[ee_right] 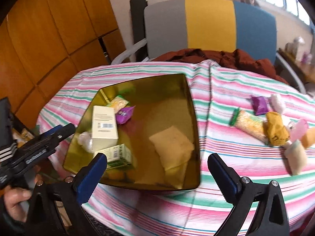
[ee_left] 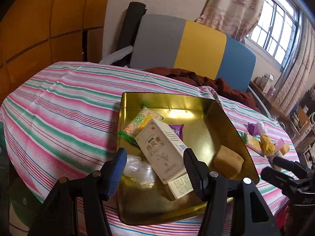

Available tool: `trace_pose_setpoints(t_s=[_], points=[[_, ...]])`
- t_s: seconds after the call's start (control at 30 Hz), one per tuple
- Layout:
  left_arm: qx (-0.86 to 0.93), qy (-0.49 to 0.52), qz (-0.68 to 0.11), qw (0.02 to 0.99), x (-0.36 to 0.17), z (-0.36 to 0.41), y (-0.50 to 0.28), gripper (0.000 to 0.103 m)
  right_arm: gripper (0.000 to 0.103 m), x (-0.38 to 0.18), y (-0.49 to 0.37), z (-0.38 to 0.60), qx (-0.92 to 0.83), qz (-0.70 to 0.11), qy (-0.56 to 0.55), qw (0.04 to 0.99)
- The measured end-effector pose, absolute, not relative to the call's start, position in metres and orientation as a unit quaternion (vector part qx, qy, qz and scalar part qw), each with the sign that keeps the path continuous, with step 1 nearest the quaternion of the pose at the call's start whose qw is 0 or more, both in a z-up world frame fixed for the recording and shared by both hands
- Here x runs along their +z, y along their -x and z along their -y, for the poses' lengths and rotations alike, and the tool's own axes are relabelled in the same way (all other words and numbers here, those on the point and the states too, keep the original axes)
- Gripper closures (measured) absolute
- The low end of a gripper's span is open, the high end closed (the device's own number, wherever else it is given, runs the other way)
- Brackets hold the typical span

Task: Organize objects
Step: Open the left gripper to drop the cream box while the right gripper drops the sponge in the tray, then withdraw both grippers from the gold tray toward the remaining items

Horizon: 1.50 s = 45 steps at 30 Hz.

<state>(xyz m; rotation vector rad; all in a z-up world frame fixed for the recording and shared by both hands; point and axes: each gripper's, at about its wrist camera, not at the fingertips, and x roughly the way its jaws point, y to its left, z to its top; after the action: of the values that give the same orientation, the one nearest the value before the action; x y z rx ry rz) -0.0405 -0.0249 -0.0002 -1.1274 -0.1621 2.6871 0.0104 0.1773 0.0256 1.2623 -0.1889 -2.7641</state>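
there, both grippers (left gripper (ee_left: 154, 174), right gripper (ee_right: 157, 175)) above gold tin (ee_right: 189, 102), fingers wide, empty

Little print here can be read. The rice-cracker packet (ee_left: 140, 123) in the gold tin (ee_left: 169, 100) carries a green label with "WANT WANT" partly legible. The cream carton (ee_left: 163, 151) bears large Chinese characters and a small red seal, too blurred to read. On its other face (ee_right: 104, 125) sits a barcode, digits illegible.
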Motion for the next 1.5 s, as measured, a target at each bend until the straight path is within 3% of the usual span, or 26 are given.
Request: trace_pose_setpoints(t_s=[0.9, 1.5], points=[[0.916, 0.372, -0.03, 0.146, 0.015, -0.035, 0.017, 0.043, 0.0, 0.026, -0.019, -0.206, -0.919, 0.048, -0.392, -0.006], [0.917, 0.373, -0.007, 0.141, 0.007, -0.039, 0.013, 0.043, 0.0, 0.025, -0.01, -0.208, -0.922, -0.012, -0.386, -0.037]])
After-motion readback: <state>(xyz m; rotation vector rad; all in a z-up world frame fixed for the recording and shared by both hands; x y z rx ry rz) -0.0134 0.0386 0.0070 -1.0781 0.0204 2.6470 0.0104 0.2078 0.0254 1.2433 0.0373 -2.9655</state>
